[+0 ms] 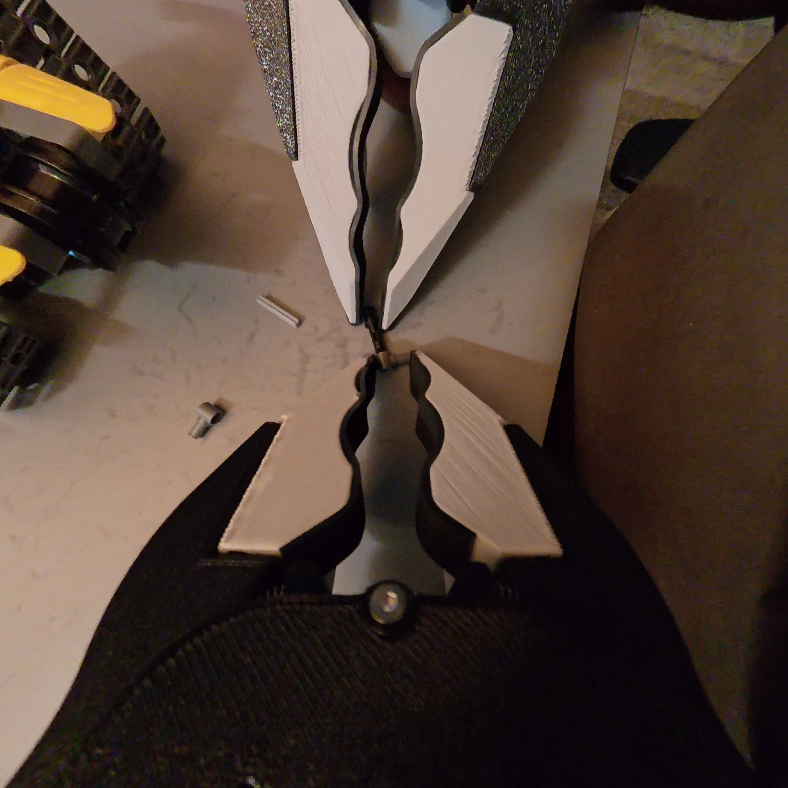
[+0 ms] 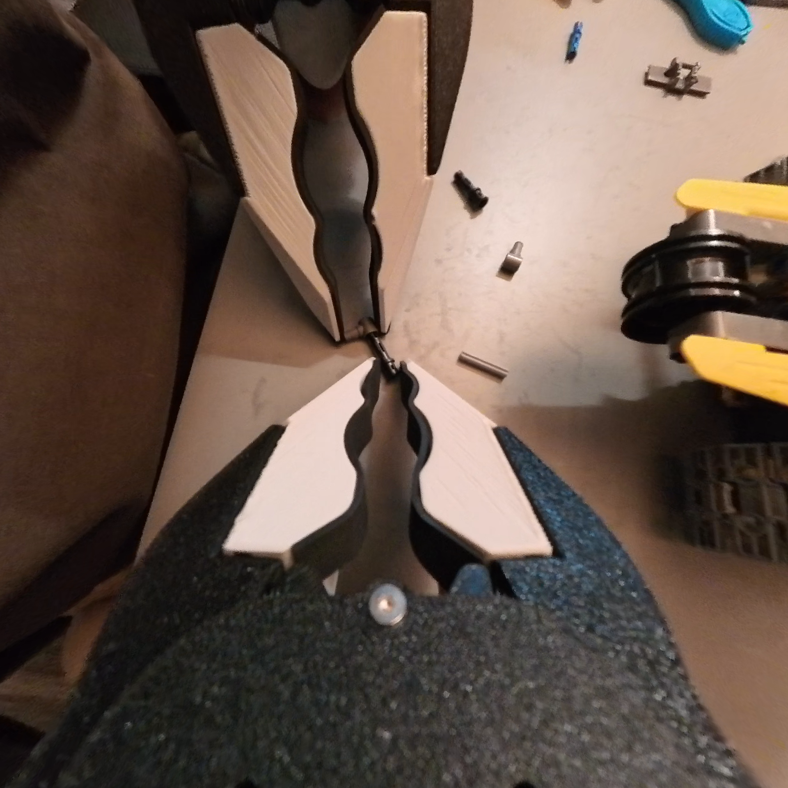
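My two grippers meet tip to tip over a pale table. In the left wrist view my left gripper (image 1: 391, 358) is shut on a small grey connector (image 1: 386, 361). My right gripper (image 1: 371, 324) comes in from the top, shut on a thin black pin (image 1: 375, 334) whose end touches the connector. In the right wrist view my right gripper (image 2: 389, 364) holds the black pin (image 2: 386, 354), which points at the grey connector (image 2: 364, 328) in the left gripper (image 2: 362, 334).
A yellow and black tracked model (image 1: 55, 170) (image 2: 703, 298) stands beside the grippers. Loose on the table lie a grey axle (image 1: 279, 311) (image 2: 482, 369), a grey connector (image 1: 204, 420) (image 2: 511, 256), a black pin (image 2: 470, 192), a blue pin (image 2: 573, 40) and a blue object (image 2: 716, 21). Brown fabric (image 1: 682, 383) borders the table. Left and right tips are no more than a few centimetres apart.
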The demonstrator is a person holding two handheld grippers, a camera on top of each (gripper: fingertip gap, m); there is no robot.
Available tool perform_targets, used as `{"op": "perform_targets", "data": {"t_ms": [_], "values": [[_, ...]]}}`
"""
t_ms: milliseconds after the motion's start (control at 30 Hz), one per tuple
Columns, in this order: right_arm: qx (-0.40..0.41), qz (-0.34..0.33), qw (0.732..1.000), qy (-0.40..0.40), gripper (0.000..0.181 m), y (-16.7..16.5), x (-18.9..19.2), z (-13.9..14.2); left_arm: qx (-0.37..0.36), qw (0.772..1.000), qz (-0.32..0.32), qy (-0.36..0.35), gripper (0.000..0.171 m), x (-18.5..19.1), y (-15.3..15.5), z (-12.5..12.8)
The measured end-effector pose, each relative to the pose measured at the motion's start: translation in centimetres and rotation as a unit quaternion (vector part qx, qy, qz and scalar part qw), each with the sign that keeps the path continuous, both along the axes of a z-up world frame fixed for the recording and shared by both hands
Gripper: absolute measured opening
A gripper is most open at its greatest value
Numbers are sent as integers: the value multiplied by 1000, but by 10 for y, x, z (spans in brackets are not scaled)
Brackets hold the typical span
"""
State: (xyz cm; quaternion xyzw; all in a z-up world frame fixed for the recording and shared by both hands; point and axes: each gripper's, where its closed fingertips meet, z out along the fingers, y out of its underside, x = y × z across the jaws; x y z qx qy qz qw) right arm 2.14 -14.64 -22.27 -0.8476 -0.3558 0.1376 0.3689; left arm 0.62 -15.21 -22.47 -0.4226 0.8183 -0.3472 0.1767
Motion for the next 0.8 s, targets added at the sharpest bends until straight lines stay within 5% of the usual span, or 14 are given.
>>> {"op": "perform_targets", "data": {"t_ms": [567,800], "values": [[-20,-67,997,-25,7,1,-1,0,-32,999,2,19,13,1,1,1],[-26,6,1000,-2,4,-2,-7,1,-36,999,-11,22,13,0,2,1]]}}
